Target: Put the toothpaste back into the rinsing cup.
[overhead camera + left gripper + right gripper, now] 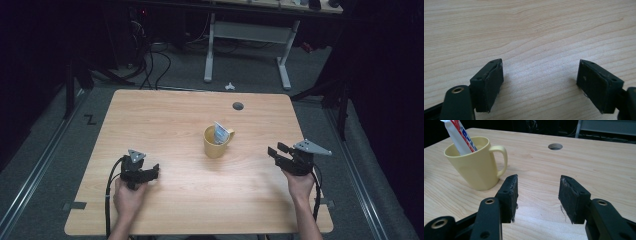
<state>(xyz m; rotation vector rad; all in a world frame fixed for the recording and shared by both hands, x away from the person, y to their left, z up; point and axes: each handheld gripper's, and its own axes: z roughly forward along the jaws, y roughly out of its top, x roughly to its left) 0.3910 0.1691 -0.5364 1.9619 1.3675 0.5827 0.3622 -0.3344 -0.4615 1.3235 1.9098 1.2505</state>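
A yellow mug stands upright near the middle of the wooden table, its handle toward the right. A white tube with red and blue print leans inside it. In the right gripper view the mug sits at the upper left with the tube sticking out. My right gripper is open to the right of the mug, apart from it, nothing between its jaws. My left gripper rests low at the front left, open and empty, facing bare tabletop.
A round cable hole sits in the table's far right part, also seen as the hole in the right gripper view. Beyond the table are a white desk frame and floor cables. A person's hands hold both grippers near the front edge.
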